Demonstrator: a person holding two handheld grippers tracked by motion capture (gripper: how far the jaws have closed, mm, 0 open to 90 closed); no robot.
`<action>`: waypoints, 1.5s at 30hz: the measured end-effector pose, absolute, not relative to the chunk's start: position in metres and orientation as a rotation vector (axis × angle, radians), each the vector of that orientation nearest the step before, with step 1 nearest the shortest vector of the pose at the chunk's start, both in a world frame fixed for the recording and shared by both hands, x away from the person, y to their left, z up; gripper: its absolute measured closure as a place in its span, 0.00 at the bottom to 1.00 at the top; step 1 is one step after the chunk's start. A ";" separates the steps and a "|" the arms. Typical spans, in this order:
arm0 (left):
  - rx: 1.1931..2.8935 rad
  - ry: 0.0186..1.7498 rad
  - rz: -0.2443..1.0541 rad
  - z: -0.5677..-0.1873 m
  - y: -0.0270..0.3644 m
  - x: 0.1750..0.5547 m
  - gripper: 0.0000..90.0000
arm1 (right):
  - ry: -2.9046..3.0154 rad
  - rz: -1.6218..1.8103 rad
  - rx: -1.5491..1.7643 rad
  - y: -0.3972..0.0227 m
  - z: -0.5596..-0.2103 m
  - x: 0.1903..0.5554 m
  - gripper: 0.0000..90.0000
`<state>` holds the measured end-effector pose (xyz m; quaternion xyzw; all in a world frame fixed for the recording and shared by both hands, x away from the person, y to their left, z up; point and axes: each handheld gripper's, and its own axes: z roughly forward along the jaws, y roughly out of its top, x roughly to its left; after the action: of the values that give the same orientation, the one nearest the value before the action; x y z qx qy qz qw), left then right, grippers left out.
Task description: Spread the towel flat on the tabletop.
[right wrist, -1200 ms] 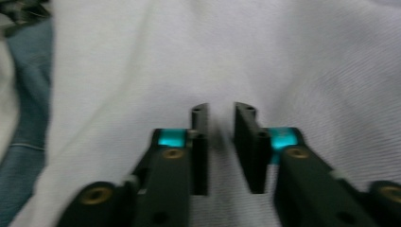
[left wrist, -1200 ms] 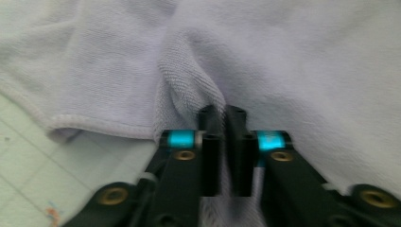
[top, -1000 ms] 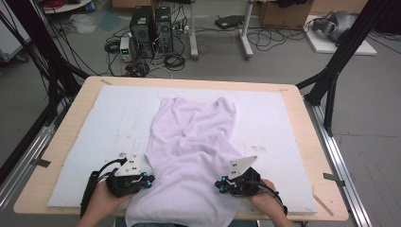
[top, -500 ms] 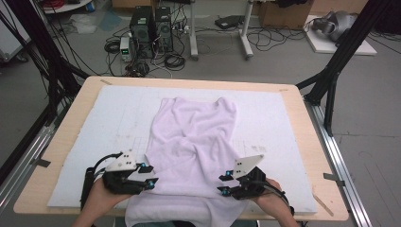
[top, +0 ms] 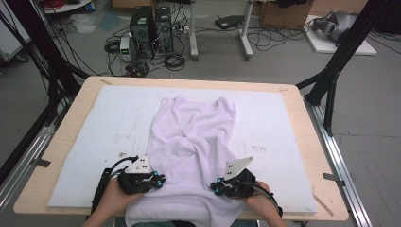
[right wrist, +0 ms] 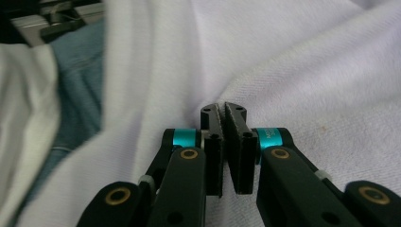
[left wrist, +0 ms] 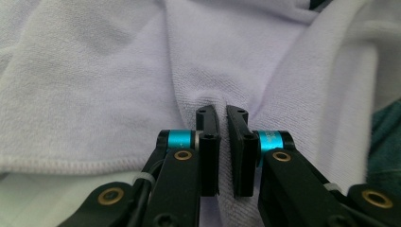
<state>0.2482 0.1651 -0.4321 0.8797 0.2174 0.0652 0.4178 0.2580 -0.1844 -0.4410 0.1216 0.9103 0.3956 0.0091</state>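
A pale lilac towel lies rumpled down the middle of the white mat, and its near end hangs over the table's front edge. My left gripper rests at the towel's near left side. Its jaws have just been closing and now pinch a raised fold of the towel between the left gripper's pads. My right gripper sits at the towel's near right side. Its jaws have also just been closing, and the right gripper holds a ridge of the towel at its tips.
The white mat covers most of a wooden table. Black frame legs stand at the table's left and right. Computers and cables lie on the floor beyond the far edge. Blue fabric of the person's clothing shows below the front edge.
The left gripper has shifted a little to the right, onto the towel's edge. The right gripper has stayed almost where it was. The towel lies much as before.
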 end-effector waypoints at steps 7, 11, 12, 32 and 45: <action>2.146 0.527 0.194 -0.415 0.197 0.198 0.93 | 2.880 1.417 0.225 -0.182 -0.424 0.228 0.94; 2.139 0.509 0.170 -0.404 0.201 0.187 0.75 | 2.776 1.491 0.202 -0.194 -0.397 0.217 0.83; 2.140 0.514 0.175 -0.403 0.200 0.191 0.70 | 2.747 1.432 0.226 -0.199 -0.393 0.220 0.81; 2.227 0.679 0.271 -0.437 0.178 0.272 0.98 | 2.739 1.097 0.533 -0.214 -0.436 0.280 0.95; 2.166 0.664 0.353 -0.399 0.212 0.235 0.75 | 2.566 1.136 0.557 -0.271 -0.385 0.232 0.84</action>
<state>0.2353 0.2120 -0.3990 0.8610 0.2639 0.1405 0.4115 0.2323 -0.2707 -0.3851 0.1929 0.8881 0.3931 0.1400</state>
